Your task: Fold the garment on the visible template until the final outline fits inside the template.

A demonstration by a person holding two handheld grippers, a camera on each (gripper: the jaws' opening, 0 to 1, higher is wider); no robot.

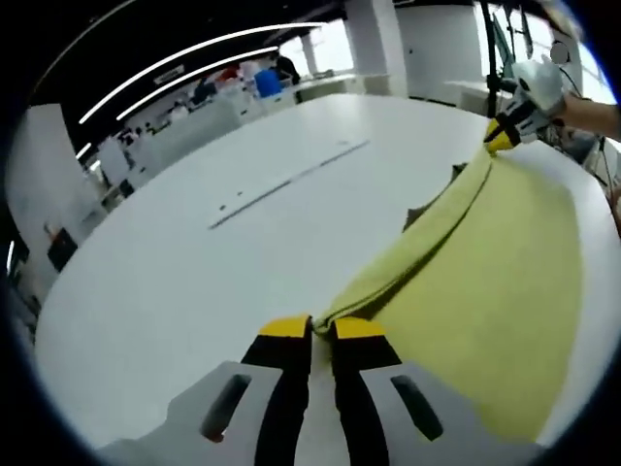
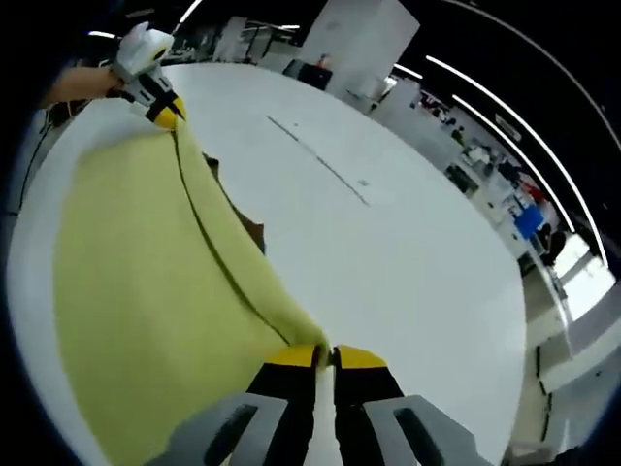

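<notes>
A yellow garment (image 1: 495,291) is stretched above the white table (image 1: 194,282) between my two grippers. My left gripper (image 1: 323,327) is shut on one corner of its upper edge. In the left gripper view, my right gripper (image 1: 505,131) pinches the far corner, with a person's hand behind it. In the right gripper view, the garment (image 2: 146,282) hangs to the left, and my right gripper (image 2: 326,355) is shut on its near corner. My left gripper (image 2: 163,109) grips the far end. A dark patch (image 1: 425,210) (image 2: 250,231) peeks from under the cloth; I cannot tell what it is.
A thin seam line (image 1: 291,180) (image 2: 320,160) crosses the tabletop (image 2: 408,262). Desks, shelves and a blue object (image 1: 268,82) stand in the room beyond the table's far edge. White columns (image 2: 359,39) rise behind the table.
</notes>
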